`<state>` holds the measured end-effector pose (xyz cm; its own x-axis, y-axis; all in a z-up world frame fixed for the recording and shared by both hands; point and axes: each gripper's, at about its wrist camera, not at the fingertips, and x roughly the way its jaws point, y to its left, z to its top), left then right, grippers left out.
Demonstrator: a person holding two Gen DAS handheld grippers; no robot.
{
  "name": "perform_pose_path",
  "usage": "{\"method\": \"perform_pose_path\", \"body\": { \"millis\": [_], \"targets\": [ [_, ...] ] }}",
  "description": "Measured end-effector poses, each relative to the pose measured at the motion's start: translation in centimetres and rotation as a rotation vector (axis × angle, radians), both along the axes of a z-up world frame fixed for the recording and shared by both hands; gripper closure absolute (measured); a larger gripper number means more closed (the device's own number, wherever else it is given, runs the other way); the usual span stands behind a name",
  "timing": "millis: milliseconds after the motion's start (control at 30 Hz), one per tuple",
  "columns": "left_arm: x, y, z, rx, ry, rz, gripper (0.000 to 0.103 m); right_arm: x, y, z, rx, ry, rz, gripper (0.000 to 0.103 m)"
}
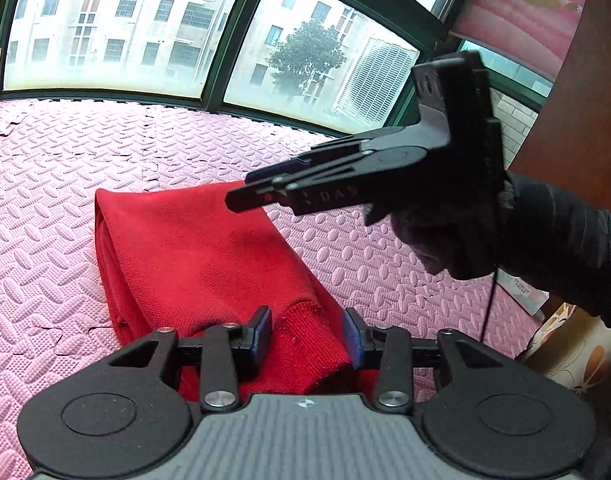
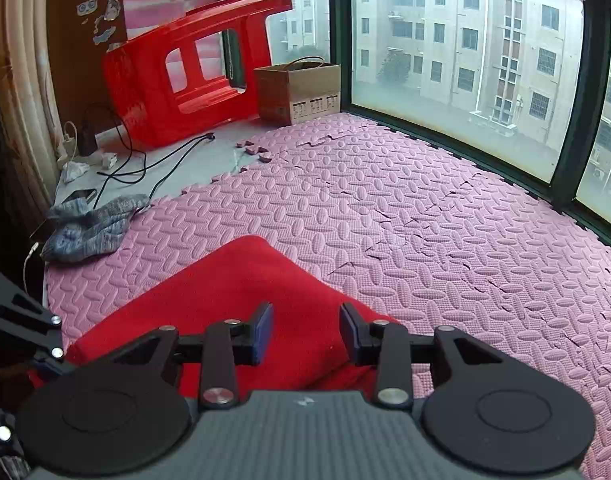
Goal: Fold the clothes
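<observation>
A red knit garment (image 1: pixel 193 256) lies folded on the pink foam mat (image 1: pixel 45 184). My left gripper (image 1: pixel 307 336) is open just above its near ribbed edge, with nothing between the jaws. My right gripper (image 1: pixel 241 196), seen from the side in the left wrist view, hovers over the garment's far right corner. In the right wrist view the right gripper (image 2: pixel 307 336) is open and empty above the red garment (image 2: pixel 241 288). Part of the left gripper's linkage (image 2: pixel 25 320) shows at that view's left edge.
A red plastic stool (image 2: pixel 185 76) lies tipped beside a cardboard box (image 2: pixel 301 92) at the far left. Grey socks (image 2: pixel 89 228), cables (image 2: pixel 161 160) and a phone (image 2: pixel 81 196) lie off the mat's left edge. Windows (image 2: pixel 457 60) line the far side.
</observation>
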<state>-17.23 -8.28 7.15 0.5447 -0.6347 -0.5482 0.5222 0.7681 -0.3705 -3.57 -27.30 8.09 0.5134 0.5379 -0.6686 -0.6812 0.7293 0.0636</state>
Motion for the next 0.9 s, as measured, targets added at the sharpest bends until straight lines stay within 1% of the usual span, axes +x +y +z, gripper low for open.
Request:
{"method": "perform_pose_path", "body": {
  "millis": [33,67,133,167,233,300,367,500,633,667,733,867,900],
  "targets": [
    [-0.4,0.3,0.5,0.001,-0.007,0.002,0.052,0.9,0.3,-0.3,0.001,0.014,-0.014,0.061],
    [-0.8,0.6,0.8,0.008,-0.015,0.004,0.05,1.8,0.6,-0.6,0.003,0.029,-0.029,0.06],
    [-1.6,1.3,1.5,0.027,-0.03,0.011,0.04,3.4,0.8,-1.5,0.006,0.066,-0.056,0.058],
    [-2.1,1.7,1.6,0.04,-0.035,0.013,0.037,4.1,0.9,-1.9,0.013,0.089,-0.075,0.055],
    [-3.1,2.4,1.9,0.069,-0.046,0.016,0.026,5.3,0.7,-2.8,0.043,0.151,-0.079,0.051],
    [-3.6,2.7,1.6,0.102,-0.048,0.013,0.021,6.1,0.5,-3.3,0.07,0.183,-0.081,0.047],
    [-3.8,2.6,0.7,0.14,-0.034,0.004,0.018,6.7,0.5,-3.7,0.075,0.209,-0.081,0.044],
    [-4.1,1.4,-1.5,0.219,-0.008,0.007,0.018,7.2,0.8,-4.0,0.045,0.23,-0.06,0.038],
    [-3.3,1.6,-2.2,0.249,-0.013,0.037,0.02,7.5,0.8,-4.3,0.019,0.26,-0.045,0.038],
    [-3.1,1.7,-2.4,0.257,-0.014,0.045,0.021,7.5,0.8,-4.3,0.015,0.264,-0.04,0.038],
    [-2.6,1.9,-2.7,0.271,-0.016,0.061,0.03,7.5,0.6,-4.3,-0.004,0.271,-0.036,0.038],
    [-1.8,2.2,-3.3,0.3,-0.021,0.092,0.032,6.6,-0.2,-4.0,-0.055,0.273,-0.042,0.039],
    [-1.6,2.2,-3.5,0.307,-0.022,0.1,0.033,6.4,-0.7,-3.9,-0.059,0.278,-0.058,0.039]
  ]
}}
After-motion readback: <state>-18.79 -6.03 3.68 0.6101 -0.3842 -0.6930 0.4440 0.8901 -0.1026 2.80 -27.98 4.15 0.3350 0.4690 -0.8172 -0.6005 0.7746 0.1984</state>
